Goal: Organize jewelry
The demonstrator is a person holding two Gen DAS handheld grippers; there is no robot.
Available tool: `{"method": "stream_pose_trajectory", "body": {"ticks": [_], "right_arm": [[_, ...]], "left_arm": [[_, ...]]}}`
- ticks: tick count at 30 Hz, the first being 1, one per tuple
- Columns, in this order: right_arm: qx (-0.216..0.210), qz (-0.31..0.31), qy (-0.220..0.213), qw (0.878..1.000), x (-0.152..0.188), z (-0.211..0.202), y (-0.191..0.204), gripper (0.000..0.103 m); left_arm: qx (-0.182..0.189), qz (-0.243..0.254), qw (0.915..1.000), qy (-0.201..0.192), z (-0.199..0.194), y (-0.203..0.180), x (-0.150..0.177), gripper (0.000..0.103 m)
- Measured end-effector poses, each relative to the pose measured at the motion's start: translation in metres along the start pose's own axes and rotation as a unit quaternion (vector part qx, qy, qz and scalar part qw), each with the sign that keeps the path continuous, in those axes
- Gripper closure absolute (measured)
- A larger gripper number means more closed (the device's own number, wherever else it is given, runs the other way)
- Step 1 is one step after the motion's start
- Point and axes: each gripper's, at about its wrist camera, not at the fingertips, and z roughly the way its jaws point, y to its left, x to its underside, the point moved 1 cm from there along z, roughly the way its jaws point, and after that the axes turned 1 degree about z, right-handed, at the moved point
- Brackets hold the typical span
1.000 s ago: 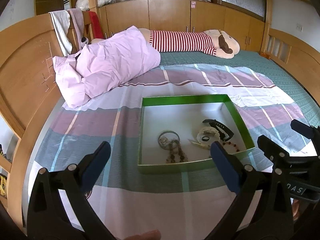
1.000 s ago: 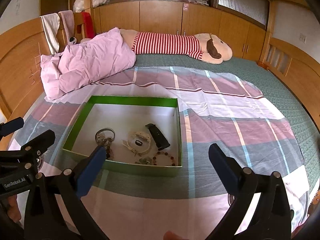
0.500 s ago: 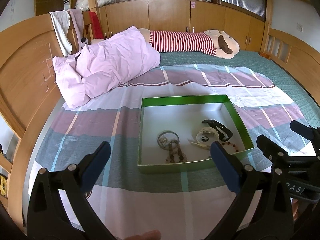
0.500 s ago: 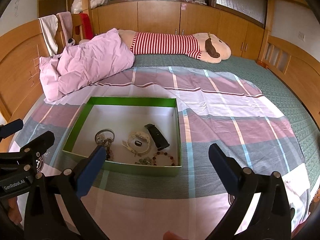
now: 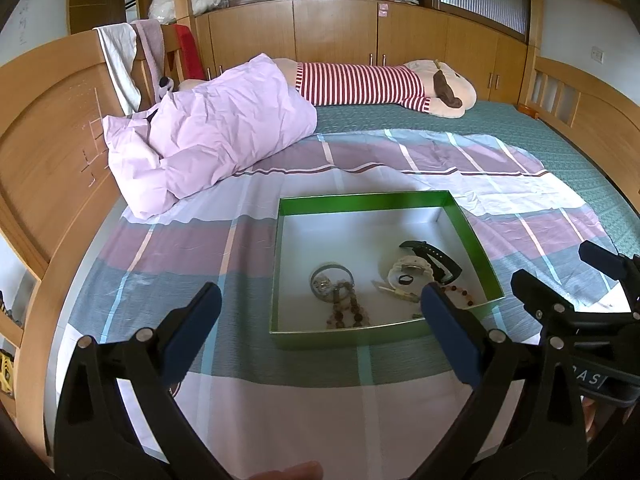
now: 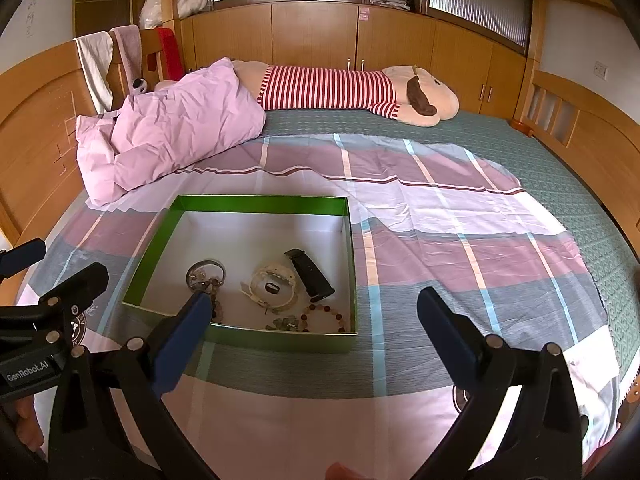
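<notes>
On a plaid bedsheet (image 6: 440,216), a shallow green-walled cardboard box (image 6: 256,202) holds tangled jewelry: a black watch strap (image 6: 310,274) at its 3 o'clock side, a beaded bracelet (image 6: 324,312) at 5. Both the left gripper (image 5: 320,328) and right gripper (image 6: 310,330) hover at 6 o'clock, jaws spread wide, grasping nothing.
</notes>
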Motion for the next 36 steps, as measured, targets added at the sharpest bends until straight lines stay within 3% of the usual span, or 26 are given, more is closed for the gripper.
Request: {"method": "stream_pose_trajectory", "body": {"ticks": [36], "right_arm": [[0.002,0.001,-0.002,1.000,-0.002,0.000,-0.007,0.003]], "left_arm": [[0.004,0.001,1.0000,0.003,0.002,-0.010,0.001,0.004]]}}
